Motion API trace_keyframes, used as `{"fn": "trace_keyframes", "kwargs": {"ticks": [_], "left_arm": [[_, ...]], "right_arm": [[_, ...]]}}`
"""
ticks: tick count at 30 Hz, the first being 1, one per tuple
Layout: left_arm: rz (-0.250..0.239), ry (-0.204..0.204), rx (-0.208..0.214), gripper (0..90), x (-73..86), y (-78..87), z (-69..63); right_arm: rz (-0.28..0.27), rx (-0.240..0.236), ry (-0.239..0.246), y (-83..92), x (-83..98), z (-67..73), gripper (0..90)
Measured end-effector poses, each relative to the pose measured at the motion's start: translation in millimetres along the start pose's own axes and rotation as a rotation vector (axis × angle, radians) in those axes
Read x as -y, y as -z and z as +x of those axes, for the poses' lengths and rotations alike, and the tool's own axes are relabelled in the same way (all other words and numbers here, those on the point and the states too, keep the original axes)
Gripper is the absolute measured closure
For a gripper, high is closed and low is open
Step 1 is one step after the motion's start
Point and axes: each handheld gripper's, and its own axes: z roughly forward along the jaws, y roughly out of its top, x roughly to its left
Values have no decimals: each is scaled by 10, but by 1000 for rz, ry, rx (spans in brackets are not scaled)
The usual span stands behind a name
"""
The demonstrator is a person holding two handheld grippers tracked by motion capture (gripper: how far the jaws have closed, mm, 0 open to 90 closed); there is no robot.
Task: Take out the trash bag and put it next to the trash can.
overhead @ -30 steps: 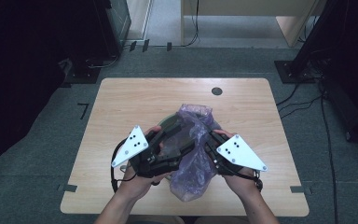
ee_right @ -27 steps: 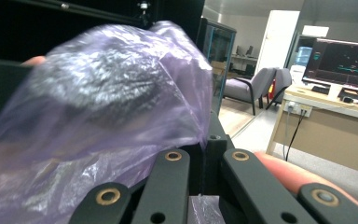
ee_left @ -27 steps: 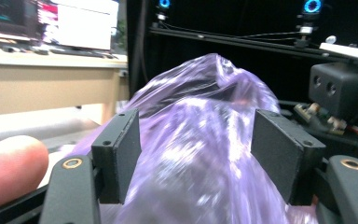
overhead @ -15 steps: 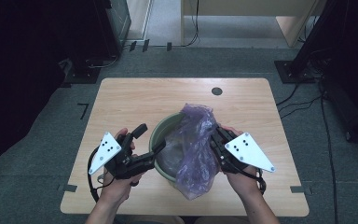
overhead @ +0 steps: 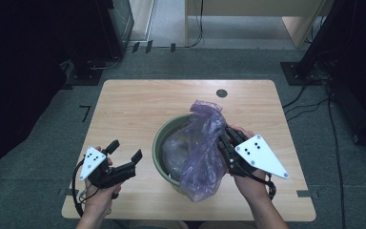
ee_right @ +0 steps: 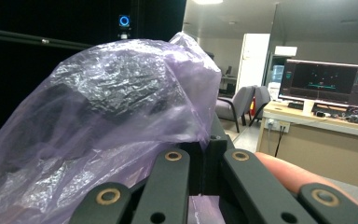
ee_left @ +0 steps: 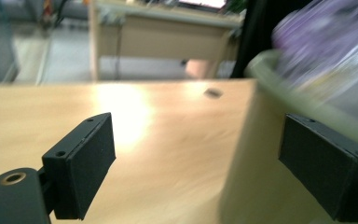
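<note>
Seen from the high view: pale wooden counter (overhead: 138,109) in mid frame, round cable hole (overhead: 221,93) near its upper edge

Green bin (overhead: 159,143) right of centre, lower half of frame, standing on counter; purple plastic bag (overhead: 202,143) draped over its right rim, rising in a crumpled peak toward upper centre and spilling down toward lower edge

Right gripper (overhead: 229,151) at right of bin, held by right hand (overhead: 252,183) from bottom of frame; jaws pressed together, pinching bag at bin's right rim. From right gripper view: purple film (ee_right: 112,116) bunched over closed jaws, filling left and centre; a monitor (ee_right: 324,84) on a desk at right, far off

Left gripper (overhead: 124,151) at lower left, well apart from bin, held low over counter by left hand (overhead: 97,195); jaws spread wide, just been opening, nothing between them, tips aimed toward upper right. From left gripper view: black pads (ee_left: 81,163) at left and right of frame, bare wood between; bin's green rim (ee_left: 279,79) blurred at right, purple bag (ee_left: 326,37) above it at upper right

Grey three-cornered plate (overhead: 259,155) on top of right gripper, another on left
</note>
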Motion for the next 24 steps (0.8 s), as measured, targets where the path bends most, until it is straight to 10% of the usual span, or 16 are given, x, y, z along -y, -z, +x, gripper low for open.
{"fn": "trace_keyframes", "kwargs": {"ticks": [9, 13, 24], "left_arm": [[211, 78, -176, 0, 541, -77, 505], [298, 26, -282, 0, 678, -173, 583], [442, -85, -356, 0, 888, -359, 581]], "right_arm": [[-36, 28, -5, 8, -103, -5, 900], [-55, 40, -8, 8, -135, -8, 900], [-91, 82, -15, 38, -231, -89, 900]]}}
